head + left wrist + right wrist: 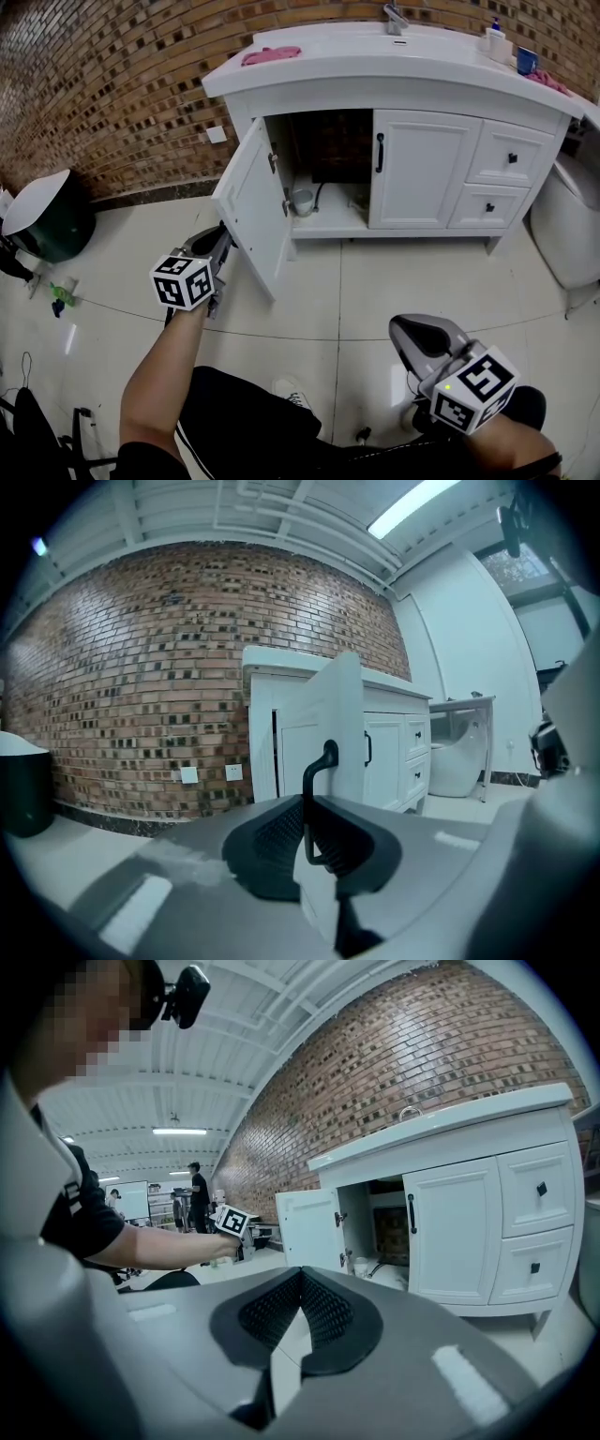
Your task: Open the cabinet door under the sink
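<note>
The white vanity cabinet (394, 89) stands against the brick wall with a sink on top. Its left door (248, 202) is swung wide open towards me, so the dark inside shows. In the head view my left gripper (225, 244) is at the outer face of that door. In the left gripper view the door's black handle (321, 766) stands upright between the pads, and the left gripper (307, 808) is shut on it. My right gripper (412, 333) hangs low at the right, away from the cabinet. Its jaws (300, 1283) are shut with nothing in them.
The right door (422, 169) is closed, with two drawers (511, 155) beside it. A small cup (302, 202) and a hose sit inside the open compartment. A toilet (572, 225) is at the right, a dark bin (47, 220) at the left. My legs are below.
</note>
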Demonstrator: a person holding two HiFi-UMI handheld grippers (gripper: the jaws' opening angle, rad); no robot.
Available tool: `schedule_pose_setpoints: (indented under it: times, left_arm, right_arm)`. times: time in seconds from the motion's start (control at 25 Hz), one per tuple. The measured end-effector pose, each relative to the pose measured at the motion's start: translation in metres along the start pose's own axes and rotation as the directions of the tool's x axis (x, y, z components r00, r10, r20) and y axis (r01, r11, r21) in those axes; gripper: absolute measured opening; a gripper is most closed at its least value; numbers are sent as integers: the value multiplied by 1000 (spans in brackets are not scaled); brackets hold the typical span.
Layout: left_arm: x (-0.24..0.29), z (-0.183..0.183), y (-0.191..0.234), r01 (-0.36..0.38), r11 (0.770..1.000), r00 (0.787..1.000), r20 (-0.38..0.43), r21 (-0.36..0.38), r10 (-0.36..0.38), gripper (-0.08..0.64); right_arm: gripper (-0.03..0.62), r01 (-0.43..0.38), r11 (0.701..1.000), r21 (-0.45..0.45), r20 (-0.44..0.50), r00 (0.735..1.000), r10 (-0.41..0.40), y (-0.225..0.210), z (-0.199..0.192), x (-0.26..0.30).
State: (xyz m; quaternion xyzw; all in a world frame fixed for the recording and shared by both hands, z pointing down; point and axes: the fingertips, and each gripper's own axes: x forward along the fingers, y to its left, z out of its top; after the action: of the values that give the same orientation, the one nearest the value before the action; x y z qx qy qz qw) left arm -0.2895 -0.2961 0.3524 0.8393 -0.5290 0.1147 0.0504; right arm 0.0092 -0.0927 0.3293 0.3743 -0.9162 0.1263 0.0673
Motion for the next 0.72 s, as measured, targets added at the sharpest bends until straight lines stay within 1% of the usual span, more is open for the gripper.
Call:
schedule_pose_setpoints:
  times: [0.28, 0.48, 0.52, 0.56, 0.64, 0.72]
  left_arm:
    - [-2, -2, 1, 0, 1000, 1000, 7, -1, 0, 23]
    - [-13, 1, -7, -14, 1000, 1000, -2, 27, 14, 34]
    - [-17, 2, -11, -9, 999, 1000, -7, 41, 9, 29]
    - [-22, 3, -17, 2, 998, 1000, -11, 57, -1, 5]
    - [-31, 5, -33, 29, 996, 999, -17, 84, -27, 5]
    - [-39, 7, -50, 59, 995, 998, -21, 83, -57, 5]
  right_arm:
    - [8, 12, 1000, -1, 9, 1000, -12, 5, 1, -2]
    - [8, 22, 1000, -6, 11, 1000, -22, 4, 3, 0]
    - [8, 21, 1000, -5, 8, 1000, -21, 4, 2, 0]
    - [8, 19, 1000, -5, 6, 1000, -19, 5, 2, 1]
    - [8, 13, 1000, -8, 2, 1000, -13, 7, 1, 2]
    - [8, 9, 1000, -11, 3, 1000, -8, 9, 2, 3]
